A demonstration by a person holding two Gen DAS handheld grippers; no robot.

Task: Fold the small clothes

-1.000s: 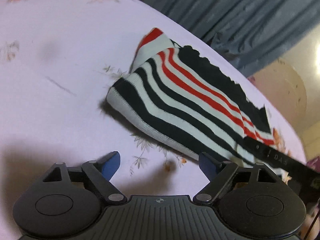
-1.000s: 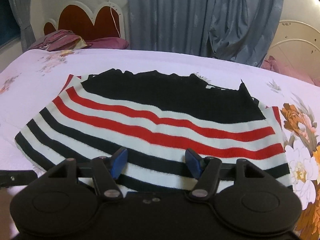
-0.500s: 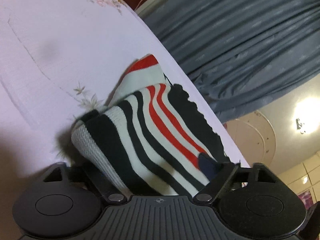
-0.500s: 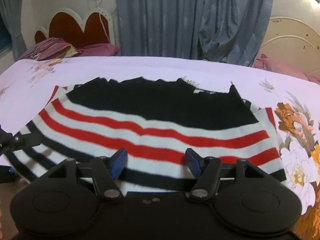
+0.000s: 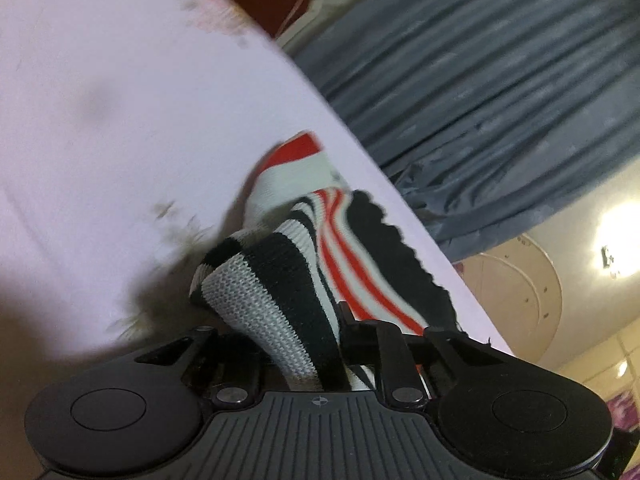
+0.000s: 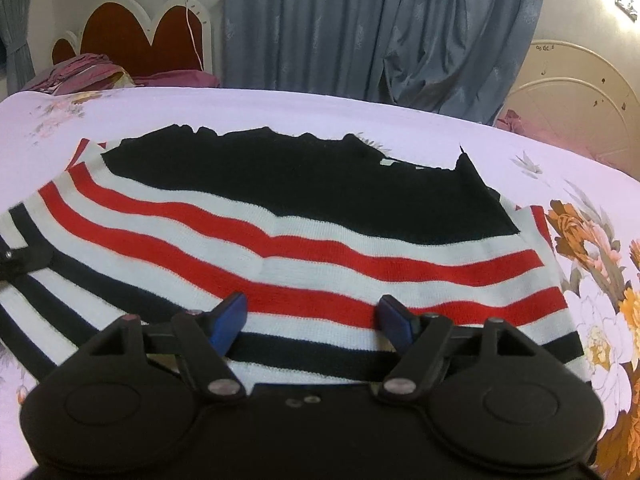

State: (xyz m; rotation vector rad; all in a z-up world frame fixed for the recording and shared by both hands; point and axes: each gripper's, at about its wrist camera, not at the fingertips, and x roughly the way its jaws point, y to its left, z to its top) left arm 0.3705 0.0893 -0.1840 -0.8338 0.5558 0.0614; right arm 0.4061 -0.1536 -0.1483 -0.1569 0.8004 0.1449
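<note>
Two tools work over one striped knit top (image 6: 304,240) spread on the bed (image 6: 500,148). At 9 o'clock of the garment, the left tool (image 5: 316,344) is tilted steeply, its camera looking up toward the grey curtain (image 5: 480,100), and its fingers are clamped on a bunched corner of the top (image 5: 280,292), which rises off the sheet in a thick fold. At 6 o'clock, the right tool (image 6: 312,316) sits level and low over the hem, pointing toward 12 o'clock, its blue fingertips (image 6: 230,314) spread apart above the red and white stripes. Whether they touch the fabric cannot be told.
</note>
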